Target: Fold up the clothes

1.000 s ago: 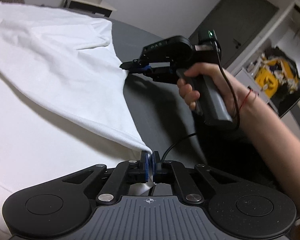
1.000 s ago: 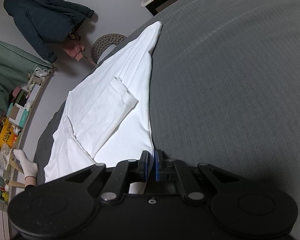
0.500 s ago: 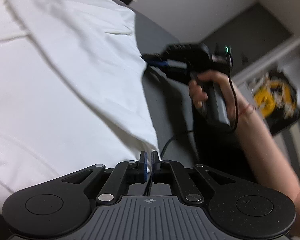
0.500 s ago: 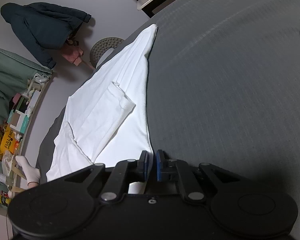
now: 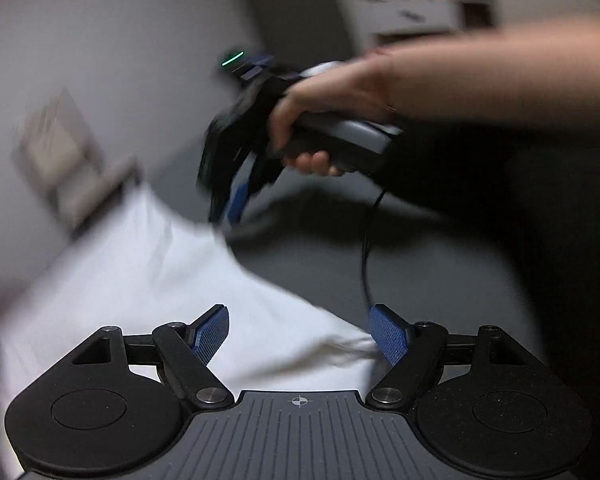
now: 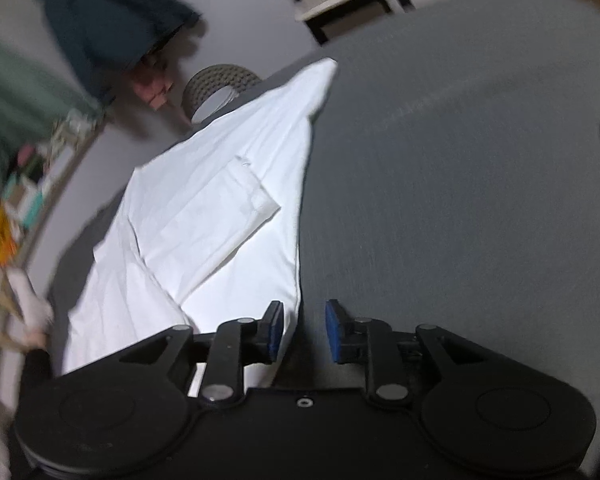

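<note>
Shirt flat | left hand-held gripper spread over hem | right hand-held gripper spread

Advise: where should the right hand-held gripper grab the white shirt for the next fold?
Probably the near corner of the white shirt, where its long straight edge meets the grey surface. Come in low from that bare side; the edge lies flat and unobstructed.

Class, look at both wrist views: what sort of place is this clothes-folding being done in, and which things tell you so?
Probably a bedroom or similar room at home. A white garment lies on a wide grey cloth surface, perhaps a bed; a dark jacket hangs on the wall, and cluttered shelves stand at the side.
</note>
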Available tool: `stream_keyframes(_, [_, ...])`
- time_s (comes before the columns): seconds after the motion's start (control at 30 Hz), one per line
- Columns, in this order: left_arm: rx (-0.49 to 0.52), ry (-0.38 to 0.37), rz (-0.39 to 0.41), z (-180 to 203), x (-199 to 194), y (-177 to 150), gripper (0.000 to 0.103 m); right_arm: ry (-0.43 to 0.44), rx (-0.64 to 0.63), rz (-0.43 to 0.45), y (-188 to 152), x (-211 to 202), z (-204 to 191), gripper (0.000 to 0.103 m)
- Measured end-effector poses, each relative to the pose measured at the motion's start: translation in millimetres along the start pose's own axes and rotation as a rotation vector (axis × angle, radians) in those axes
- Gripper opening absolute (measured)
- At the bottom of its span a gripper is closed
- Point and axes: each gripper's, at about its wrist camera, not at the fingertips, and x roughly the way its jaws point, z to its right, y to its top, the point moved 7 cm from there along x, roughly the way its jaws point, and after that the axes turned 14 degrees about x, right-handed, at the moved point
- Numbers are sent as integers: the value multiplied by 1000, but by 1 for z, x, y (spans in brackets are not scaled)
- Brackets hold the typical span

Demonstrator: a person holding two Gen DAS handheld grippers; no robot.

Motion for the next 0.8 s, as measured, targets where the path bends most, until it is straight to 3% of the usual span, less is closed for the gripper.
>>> stream_keyframes(0.13, [396,-54,72,16,12,11,78,28,-107,-50,-15,-19,-8,28])
stream_keyframes(0.23, [540,-154,72,21,22,12,76,100,-82,-122,-26,-25,-6,28])
stream_keyframes(0.27, [584,-188,70,22,25,11,65,104,-79,-135,-30,-24,-6,28])
stream_keyframes(0.3, [626,-203,63,22,29,11,58,104,-79,-144,-32,-23,-7,28])
stream_keyframes(0.53, [889,-290,49,7,41,10,50,112,-62,-155,-35,-20,-9,36])
stream_keyframes(0.6, [948,-323,35,8,45,8,42,112,-51,-150,-34,-20,-7,37])
stream_keyframes(0.77, [1007,-415,23,20,51,-2,27,129,-11,-152,-33,-18,-3,38])
stream_keyframes(0.8, [1020,-429,21,23,52,-4,20,137,0,-156,-33,-17,-3,38])
